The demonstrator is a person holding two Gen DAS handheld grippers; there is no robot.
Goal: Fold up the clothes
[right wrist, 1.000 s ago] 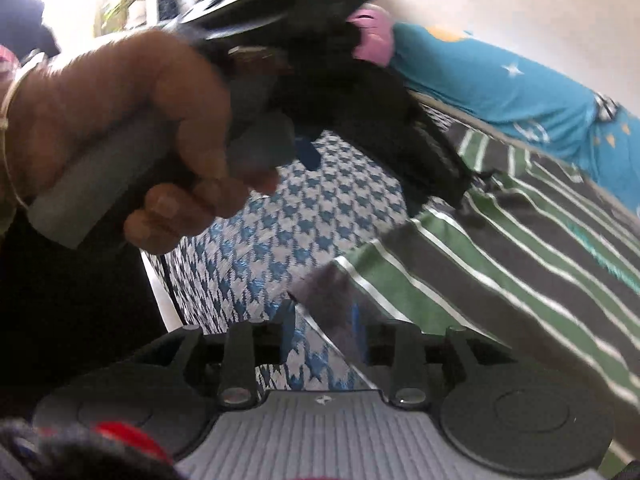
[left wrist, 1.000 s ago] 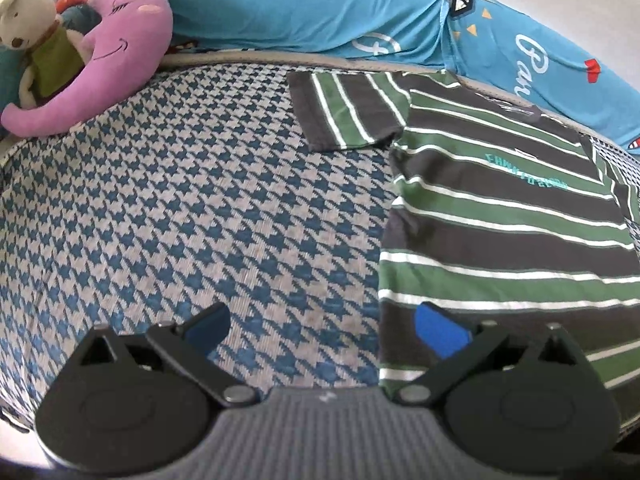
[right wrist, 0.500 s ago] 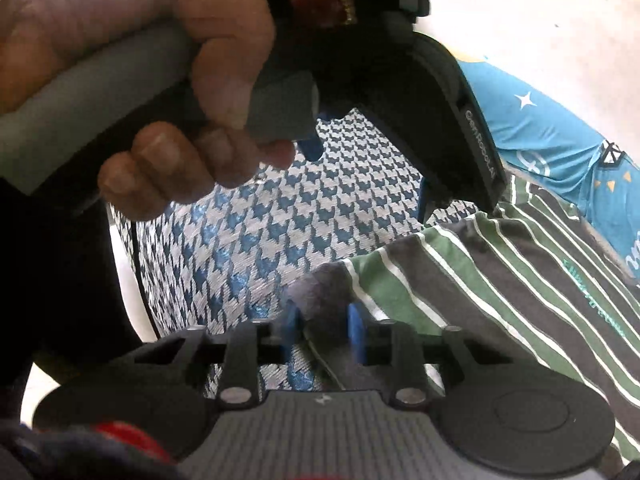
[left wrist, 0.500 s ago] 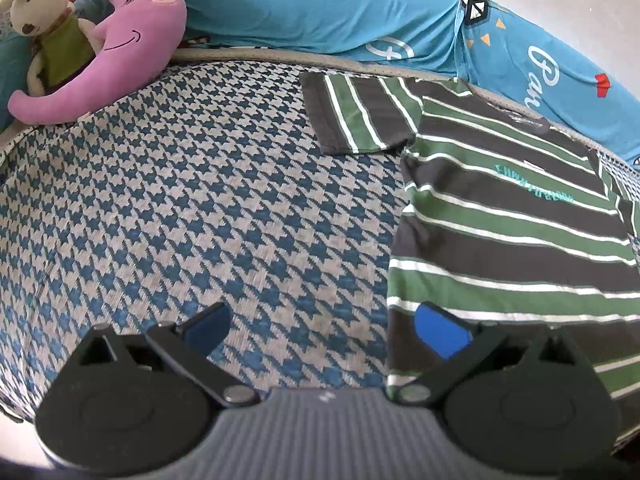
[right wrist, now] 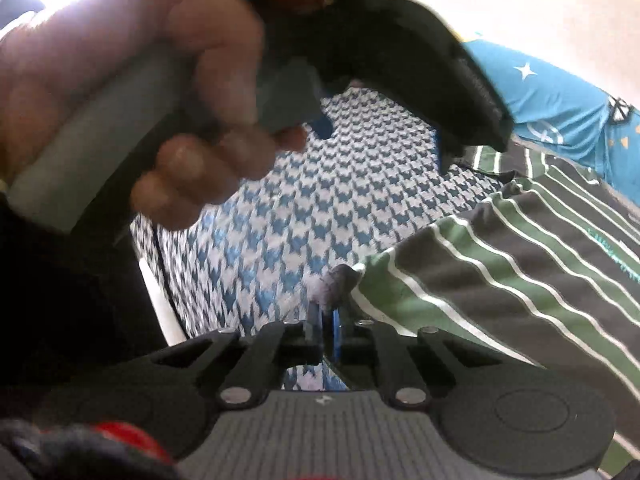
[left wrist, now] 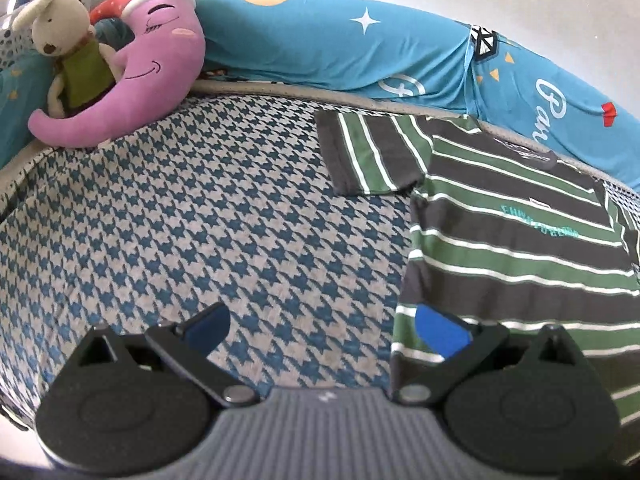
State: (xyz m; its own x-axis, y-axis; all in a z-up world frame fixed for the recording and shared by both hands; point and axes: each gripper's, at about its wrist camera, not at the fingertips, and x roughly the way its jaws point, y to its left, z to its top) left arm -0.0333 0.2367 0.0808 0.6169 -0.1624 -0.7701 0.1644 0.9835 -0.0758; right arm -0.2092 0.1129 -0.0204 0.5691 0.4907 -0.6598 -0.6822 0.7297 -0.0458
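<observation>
A dark grey T-shirt with green and white stripes (left wrist: 520, 248) lies flat on the right of the bed, its short sleeve (left wrist: 368, 156) spread out to the left. My left gripper (left wrist: 324, 324) hovers open over the shirt's lower left edge, one blue pad above the sheet and the other above the shirt. In the right wrist view, my right gripper (right wrist: 326, 320) is shut on the T-shirt's (right wrist: 500, 280) bottom corner, which bunches up just past the pads. A person's hand (right wrist: 140, 100) holds the left gripper (right wrist: 400, 60) above the sheet.
The bed has a blue and white houndstooth sheet (left wrist: 200, 220). A purple moon pillow (left wrist: 132, 76) and a rabbit plush (left wrist: 68, 48) sit at the far left. A long blue bolster (left wrist: 340, 48) runs along the back. The bed's near edge (right wrist: 160, 300) is at lower left.
My right gripper's jaws have closed tight on the shirt corner, which now bunches and lifts. The left gripper stays open and has drifted slightly over the shirt's edge.
</observation>
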